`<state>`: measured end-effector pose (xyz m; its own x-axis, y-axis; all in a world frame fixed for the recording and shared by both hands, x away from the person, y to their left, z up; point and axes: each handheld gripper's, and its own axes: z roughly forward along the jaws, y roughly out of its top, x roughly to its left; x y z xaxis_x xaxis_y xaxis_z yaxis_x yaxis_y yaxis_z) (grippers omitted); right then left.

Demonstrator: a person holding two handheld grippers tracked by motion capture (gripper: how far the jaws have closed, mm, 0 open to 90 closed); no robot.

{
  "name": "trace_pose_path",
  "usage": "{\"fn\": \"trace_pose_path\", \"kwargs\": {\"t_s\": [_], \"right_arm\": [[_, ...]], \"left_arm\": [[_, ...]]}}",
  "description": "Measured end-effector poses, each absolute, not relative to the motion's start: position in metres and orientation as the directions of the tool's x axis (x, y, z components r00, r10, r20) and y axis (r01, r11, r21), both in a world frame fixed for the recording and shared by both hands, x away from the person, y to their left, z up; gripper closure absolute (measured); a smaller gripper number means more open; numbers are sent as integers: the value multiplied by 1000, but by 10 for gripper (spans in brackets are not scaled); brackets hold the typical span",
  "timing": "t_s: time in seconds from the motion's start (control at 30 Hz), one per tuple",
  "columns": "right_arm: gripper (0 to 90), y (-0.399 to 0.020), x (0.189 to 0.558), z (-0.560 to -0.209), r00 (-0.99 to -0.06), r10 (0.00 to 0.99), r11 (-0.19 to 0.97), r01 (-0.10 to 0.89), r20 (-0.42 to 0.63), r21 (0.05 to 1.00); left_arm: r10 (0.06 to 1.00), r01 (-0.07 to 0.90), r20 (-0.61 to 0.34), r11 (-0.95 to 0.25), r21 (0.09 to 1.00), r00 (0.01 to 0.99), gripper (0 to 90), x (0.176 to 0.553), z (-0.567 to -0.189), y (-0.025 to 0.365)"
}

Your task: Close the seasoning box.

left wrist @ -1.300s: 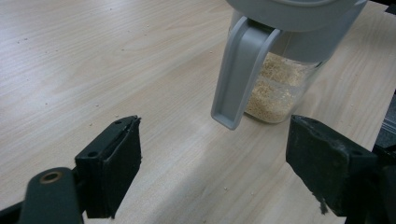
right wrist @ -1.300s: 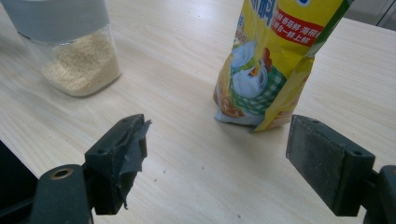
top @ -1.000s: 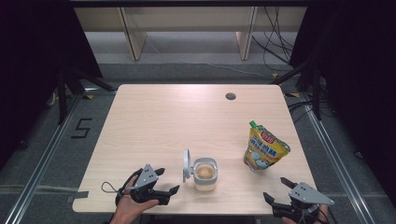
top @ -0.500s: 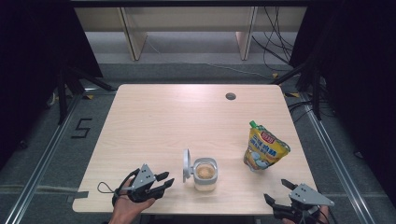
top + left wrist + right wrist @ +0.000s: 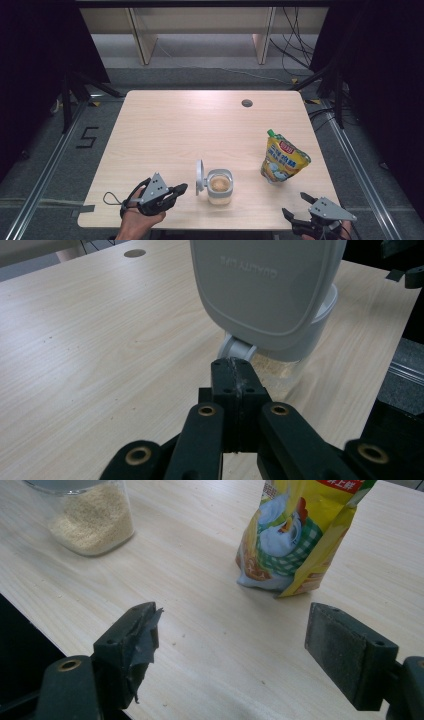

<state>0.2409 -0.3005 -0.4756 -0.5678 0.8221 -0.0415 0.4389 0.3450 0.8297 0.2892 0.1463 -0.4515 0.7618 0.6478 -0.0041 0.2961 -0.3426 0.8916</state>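
jar lid up | pouch beside | left tool closed empty | right tool open

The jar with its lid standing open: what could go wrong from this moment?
1. The left gripper, jaws just closed on nothing, points at the raised lid; a push there might tip the jar and spill its grains.
2. The jar stands near the table front edge, so a shove could send it off.
3. The pouch stands upright, leaning; the open right gripper might topple it.
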Motion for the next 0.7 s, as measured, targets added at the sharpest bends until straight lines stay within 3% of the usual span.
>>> {"fn": "trace_pose_path", "kwargs": {"t_s": [0.7], "right_arm": [[226, -300, 241, -477, -562, 825, 352, 429, -59, 832]], "left_arm": [[597, 251, 13, -357, 900, 802, 890, 296, -429, 122]]}}
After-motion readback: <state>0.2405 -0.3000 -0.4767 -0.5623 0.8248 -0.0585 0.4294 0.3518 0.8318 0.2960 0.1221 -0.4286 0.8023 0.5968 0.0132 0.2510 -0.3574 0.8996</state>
